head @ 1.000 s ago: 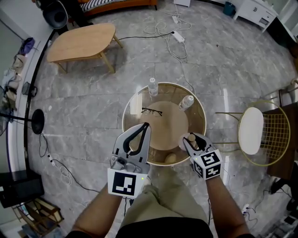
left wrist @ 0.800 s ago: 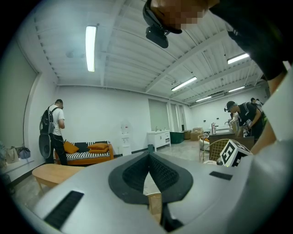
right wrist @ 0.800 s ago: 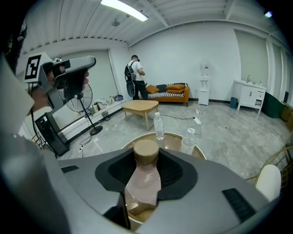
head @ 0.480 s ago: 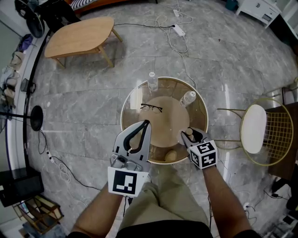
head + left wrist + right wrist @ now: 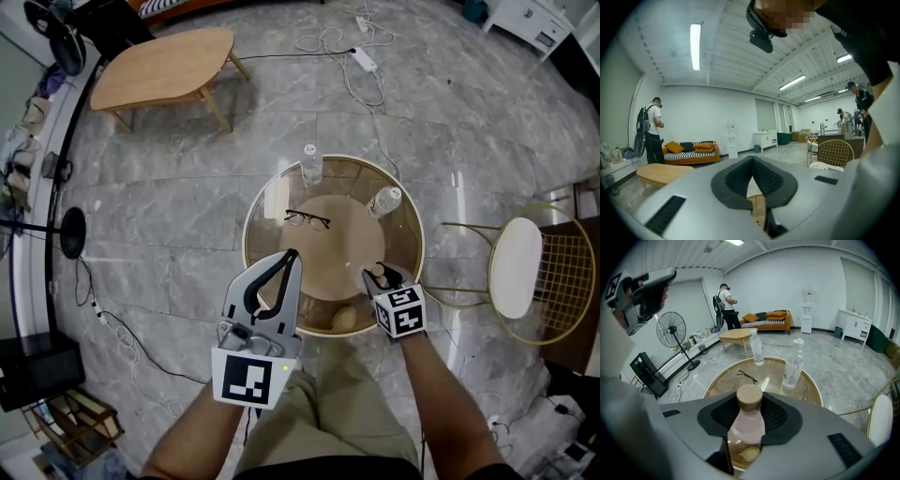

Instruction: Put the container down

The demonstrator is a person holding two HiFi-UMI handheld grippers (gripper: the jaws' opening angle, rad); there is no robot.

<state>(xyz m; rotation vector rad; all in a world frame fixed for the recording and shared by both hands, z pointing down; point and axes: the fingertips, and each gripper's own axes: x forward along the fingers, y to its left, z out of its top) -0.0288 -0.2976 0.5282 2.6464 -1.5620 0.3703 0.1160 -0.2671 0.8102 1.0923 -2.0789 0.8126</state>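
Note:
A pale pink container (image 5: 747, 423) with a round wooden lid (image 5: 749, 397) stands upright between the jaws of my right gripper (image 5: 750, 412), whose pads press on its sides. In the head view that right gripper (image 5: 381, 276) hangs over the near right edge of the round glass table (image 5: 265, 200). Whether the container's base touches the glass is hidden. My left gripper (image 5: 292, 257) is over the near left rim with its jaws together and nothing between them; the left gripper (image 5: 752, 160) shows the same in its own view.
On the table lie spectacles (image 5: 307, 221) and two clear water bottles (image 5: 311, 164) (image 5: 384, 200). A tan lump (image 5: 344, 319) sits on the lower shelf. A yellow wire chair (image 5: 525, 272) stands to the right, a low wooden table (image 5: 164, 70) at the far left, and cables (image 5: 352, 56) on the floor.
My right gripper has moved a little left and forward over the table edge with the container in it. The left gripper has hardly moved.

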